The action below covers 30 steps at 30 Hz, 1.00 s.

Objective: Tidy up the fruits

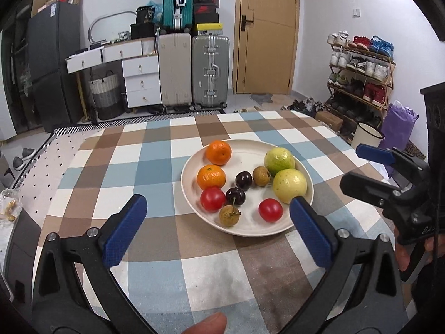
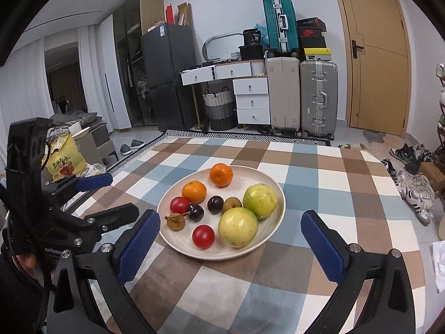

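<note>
A cream plate (image 1: 244, 229) (image 2: 267, 243) sits on the checked tablecloth. It holds two oranges (image 1: 218, 152) (image 2: 221, 174), two green guavas (image 1: 289, 185) (image 2: 238, 227), two red tomatoes (image 1: 270, 209) (image 2: 203, 236), two dark cherries (image 1: 243, 180) (image 2: 215, 204) and two brown longans (image 1: 229, 215) (image 2: 175, 221). My left gripper (image 1: 218, 222) is open and empty, just in front of the plate. My right gripper (image 2: 230, 239) is open and empty, its fingers either side of the plate's near edge. Each gripper shows in the other's view, the right (image 1: 389, 178) and the left (image 2: 91, 194).
The table (image 1: 155, 164) carries a blue, brown and white checked cloth. Behind it stand suitcases (image 1: 194, 69), white drawers (image 1: 139, 78), a dark fridge (image 1: 52, 64) and a wooden door (image 1: 267, 30). A shoe rack (image 1: 361, 80) is at the right.
</note>
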### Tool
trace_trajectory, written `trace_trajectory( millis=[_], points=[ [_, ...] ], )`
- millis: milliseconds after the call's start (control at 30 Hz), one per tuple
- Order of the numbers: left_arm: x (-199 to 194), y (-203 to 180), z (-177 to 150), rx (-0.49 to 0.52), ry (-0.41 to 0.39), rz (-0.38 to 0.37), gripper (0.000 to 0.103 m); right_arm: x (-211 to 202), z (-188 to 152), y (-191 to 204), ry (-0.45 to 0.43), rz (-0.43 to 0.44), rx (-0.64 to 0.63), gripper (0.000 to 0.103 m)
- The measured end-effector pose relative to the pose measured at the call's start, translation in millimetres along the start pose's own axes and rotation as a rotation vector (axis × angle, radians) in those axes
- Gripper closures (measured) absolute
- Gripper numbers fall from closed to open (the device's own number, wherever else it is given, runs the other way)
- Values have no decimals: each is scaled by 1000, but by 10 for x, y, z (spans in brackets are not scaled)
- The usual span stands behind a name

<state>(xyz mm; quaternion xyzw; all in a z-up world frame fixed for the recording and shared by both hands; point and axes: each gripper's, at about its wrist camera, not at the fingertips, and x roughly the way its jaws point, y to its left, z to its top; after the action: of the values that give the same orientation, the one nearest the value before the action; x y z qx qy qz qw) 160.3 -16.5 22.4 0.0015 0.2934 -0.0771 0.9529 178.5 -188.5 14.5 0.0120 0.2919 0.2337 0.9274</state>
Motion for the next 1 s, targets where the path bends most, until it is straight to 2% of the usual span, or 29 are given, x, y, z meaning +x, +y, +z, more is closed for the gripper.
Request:
trace_trajectory(
  millis=[167,333,667,1000],
  points=[
    [-180,14,-121,-8,-80,22,1,-70,-121,19,-23,2,-5,0],
    [-196,61,-212,-31,-103,14,1,-106,-241,57,-41,15,-28,0],
    [-93,109,-283,-57,-124,8,1,-81,-303,49,-61,5,-35,0],
    [-19,75,-269,-43,-106,3,1,-153,-310,70,-99,-13,-44,0]
  ],
)
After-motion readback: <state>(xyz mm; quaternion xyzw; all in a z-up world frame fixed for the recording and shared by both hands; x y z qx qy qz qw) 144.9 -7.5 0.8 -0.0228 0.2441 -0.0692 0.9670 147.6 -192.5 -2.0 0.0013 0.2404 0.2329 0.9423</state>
